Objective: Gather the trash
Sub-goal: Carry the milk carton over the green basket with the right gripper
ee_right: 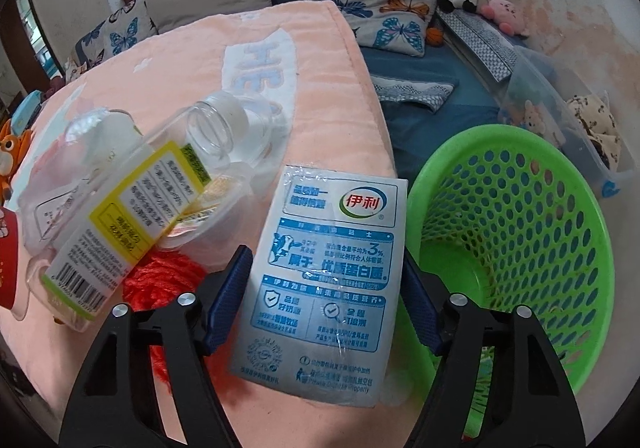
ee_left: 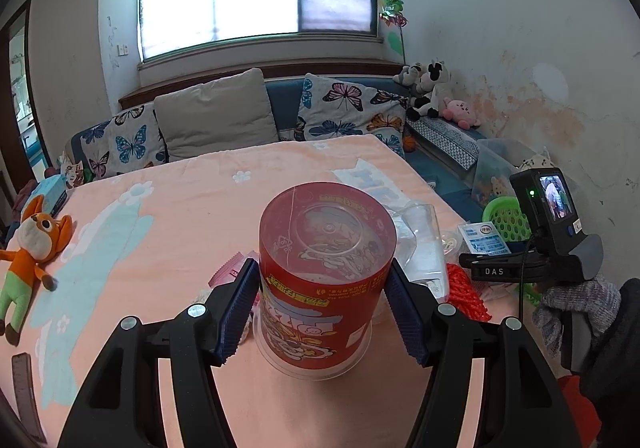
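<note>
Your left gripper (ee_left: 322, 302) is clamped on the red, printed cylindrical snack tub with a clear plastic lid (ee_left: 326, 272) — both blue ribbed pads press its sides, and the tub stands upright between the jaws with its base on or just above the peach-pink blanket-covered table (ee_left: 180, 216); contact with the cloth cannot be told. Your right gripper (ee_right: 326, 298) has its jaws apart around the flat white-and-blue printed milk pouch (ee_right: 324, 280): the pouch lies between the two pads, its edges at or just beside each, but whether the pads already press it cannot be told, so read it as not yet gripped. Just beyond the right-hand jaw of that gripper, off the table edge, sits the bright green perforated plastic basket (ee_right: 520, 216) — as far as its interior shows, nothing lies in it, so judge the collecting as barely begun. Left of the right gripper's left jaw the remaining litter is heaped together: a clear plastic bottle with a yellow-and-white label (ee_right: 132, 204) lying on its side, a translucent plastic cup tub (ee_right: 208, 224) under it, crumpled clear wrapping (ee_right: 80, 152) and a red mesh net bag (ee_right: 160, 280). What is left, by this reading: close on the pouch, drop it and the tub into the basket, then clear the heap.
</note>
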Available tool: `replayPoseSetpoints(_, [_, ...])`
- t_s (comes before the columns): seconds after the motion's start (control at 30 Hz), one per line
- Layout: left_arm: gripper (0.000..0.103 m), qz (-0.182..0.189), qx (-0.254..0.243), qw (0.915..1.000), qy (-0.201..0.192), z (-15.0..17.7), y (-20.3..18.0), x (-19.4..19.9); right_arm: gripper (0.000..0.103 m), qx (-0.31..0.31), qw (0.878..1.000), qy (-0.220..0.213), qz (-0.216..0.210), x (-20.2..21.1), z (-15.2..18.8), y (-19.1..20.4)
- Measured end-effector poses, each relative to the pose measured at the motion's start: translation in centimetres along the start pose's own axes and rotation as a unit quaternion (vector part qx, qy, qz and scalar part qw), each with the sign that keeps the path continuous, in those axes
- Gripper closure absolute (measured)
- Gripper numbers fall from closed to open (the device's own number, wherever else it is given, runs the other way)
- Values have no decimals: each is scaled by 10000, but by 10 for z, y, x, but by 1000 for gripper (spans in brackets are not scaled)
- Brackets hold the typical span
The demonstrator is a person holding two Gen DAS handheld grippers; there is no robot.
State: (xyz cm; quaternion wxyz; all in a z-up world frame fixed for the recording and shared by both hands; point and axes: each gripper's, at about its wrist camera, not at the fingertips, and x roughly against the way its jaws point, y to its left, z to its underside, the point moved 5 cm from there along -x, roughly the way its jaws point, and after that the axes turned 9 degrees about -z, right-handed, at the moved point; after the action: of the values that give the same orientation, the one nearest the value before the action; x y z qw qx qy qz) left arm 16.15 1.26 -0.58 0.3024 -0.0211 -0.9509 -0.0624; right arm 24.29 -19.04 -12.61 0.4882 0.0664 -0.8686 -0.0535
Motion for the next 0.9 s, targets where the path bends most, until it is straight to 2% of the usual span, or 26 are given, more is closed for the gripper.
replayPoseSetpoints(0.2, [42, 69, 69, 9999, -45, -2, 3, 4, 33, -14, 9998, -168, 43, 9, -2, 0])
replayPoseSetpoints(0.47, [42, 165, -22, 9997, -150, -4, 3, 12, 33, -123, 9983, -567, -80, 53, 9, -10])
replayPoseSetpoints(0.73, [42, 388, -92, 9991, -128, -6, -15, 16, 33, -174, 9959, -883, -61, 95, 19, -29])
replayPoseSetpoints(0.9, [42, 566, -194, 9981, -125, -10, -35, 19, 33, -324, 9948, -961, 79, 107, 29, -57])
